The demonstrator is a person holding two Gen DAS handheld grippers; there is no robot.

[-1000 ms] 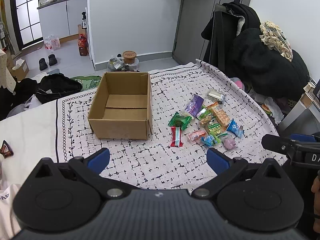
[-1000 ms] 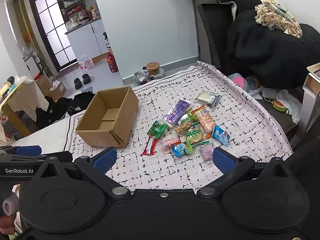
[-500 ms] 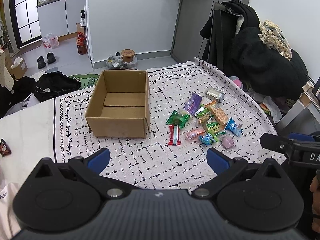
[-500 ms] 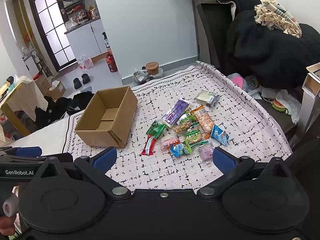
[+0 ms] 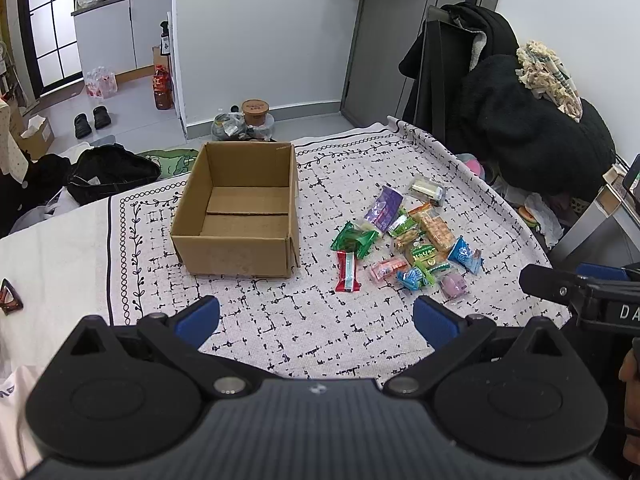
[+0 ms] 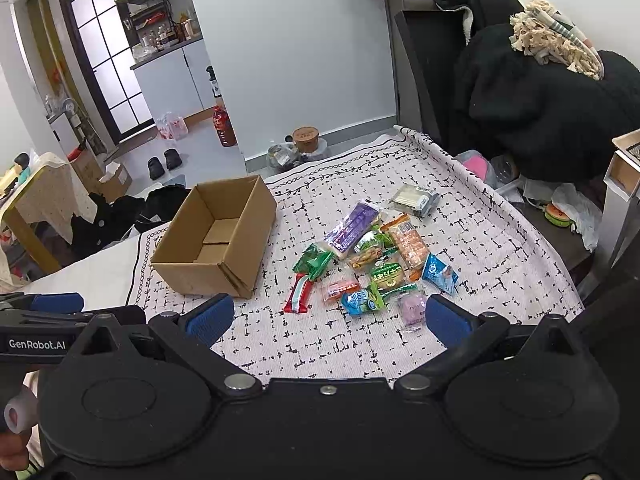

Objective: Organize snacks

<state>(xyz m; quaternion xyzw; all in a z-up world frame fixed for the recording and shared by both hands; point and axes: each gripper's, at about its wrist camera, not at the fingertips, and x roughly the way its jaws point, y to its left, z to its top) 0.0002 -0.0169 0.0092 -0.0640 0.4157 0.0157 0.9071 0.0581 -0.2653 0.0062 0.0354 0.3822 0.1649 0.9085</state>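
Step looked like the start — nothing packed yet. Left gripper (image 5: pixel 316 320) and right gripper (image 6: pixel 327 315) both spread wide, empty. Colourful wrapped snack packets (image 6: pixel 372 264) lay beside the empty brown cardboard box (image 5: pixel 240 216) on the patterned cloth (image 5: pixel 320 320). Next, probably: lower over the nearest pkt, e.g. the red-and-green bar (image 6: pixel 299 294), and pinch.

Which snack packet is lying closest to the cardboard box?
The red packet with the pale stripe, lying alone at the pile's box-side edge. The green packet sits just behind it; every other packet lies farther from the cardboard box.
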